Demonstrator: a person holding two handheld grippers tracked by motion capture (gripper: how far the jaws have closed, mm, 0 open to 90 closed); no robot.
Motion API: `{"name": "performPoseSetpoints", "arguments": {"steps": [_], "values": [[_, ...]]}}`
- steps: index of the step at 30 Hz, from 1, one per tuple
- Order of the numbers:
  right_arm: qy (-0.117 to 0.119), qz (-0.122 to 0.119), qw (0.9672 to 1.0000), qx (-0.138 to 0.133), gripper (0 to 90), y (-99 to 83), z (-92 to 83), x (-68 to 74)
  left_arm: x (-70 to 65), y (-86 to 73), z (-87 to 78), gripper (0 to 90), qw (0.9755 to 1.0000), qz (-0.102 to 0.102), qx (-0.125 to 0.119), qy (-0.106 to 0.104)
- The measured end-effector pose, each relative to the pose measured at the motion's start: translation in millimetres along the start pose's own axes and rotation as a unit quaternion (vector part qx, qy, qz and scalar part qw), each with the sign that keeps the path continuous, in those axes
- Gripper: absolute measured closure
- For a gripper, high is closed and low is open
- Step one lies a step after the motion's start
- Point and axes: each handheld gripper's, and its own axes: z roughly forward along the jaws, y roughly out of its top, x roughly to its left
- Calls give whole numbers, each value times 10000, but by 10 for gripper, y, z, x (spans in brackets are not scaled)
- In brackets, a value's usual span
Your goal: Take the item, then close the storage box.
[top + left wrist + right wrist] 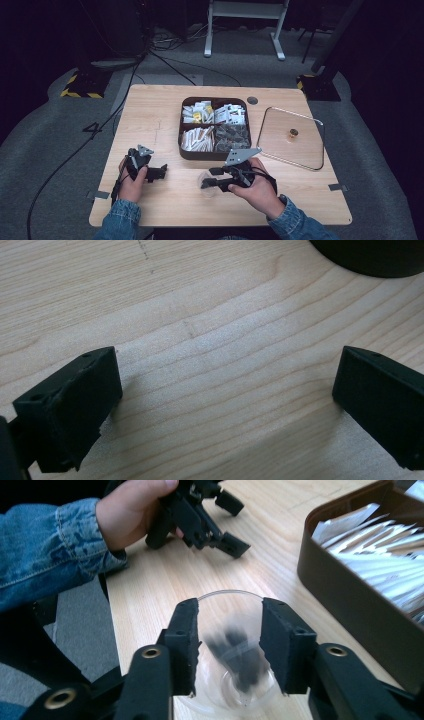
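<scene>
The table (pixel 150 115) is a light wood top. A dark brown box (pixel 215 127) with four compartments stands on it, past the middle as seen in the high view. The two far compartments hold white packets, one with a yellow item among them. The near left compartment holds pale paper sticks (pixel 197 139). The near right compartment holds dark packets (pixel 232 135).

A clear square lid (pixel 291 137) with a small brown knob (pixel 293 133) lies flat on the table to the right of the box, just beside it.

The left gripper (pixel 161 172) is held in the left hand (pixel 131 184), low over the table near its left front, well apart from the box. Its jaws are spread wide, with bare wood between them in the left gripper view. A dark curved edge, the box (pixel 370 257), shows at the top right of that view.

The right gripper (pixel 207 178) is held in the right hand (pixel 255 192) in front of the box, pointing left. Its jaws are closed on a clear cup (pixel 231 650), one jaw at each side of the cup wall. The cup (pixel 207 182) sits at the table surface; whether it rests on the wood or is slightly lifted cannot be told. A dark shape shows through its wall; what it is cannot be told.

In the right gripper view the left gripper (pixel 227 522) and the left hand (pixel 131 515) with a denim sleeve (pixel 50 550) lie farther off, and the box (pixel 350 595) stands to the right
</scene>
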Motion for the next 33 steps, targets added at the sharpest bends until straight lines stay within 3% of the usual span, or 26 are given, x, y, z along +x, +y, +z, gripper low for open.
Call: {"name": "performPoseSetpoints", "arguments": {"steps": [10, 20, 33], "values": [[-254, 0, 9992, -308, 540, 40, -123, -86, 0, 0, 0, 0, 10000, 0, 2, -1], [-647, 48, 9961, -603, 520, 84, -315, -227, 2, 2, 4, 0, 10000, 23, -12, -12], [-1165, 275, 9889, -876, 506, 95, -546, -489, 0, 3, 5, 0, 10000, 10, -12, -32]]}}
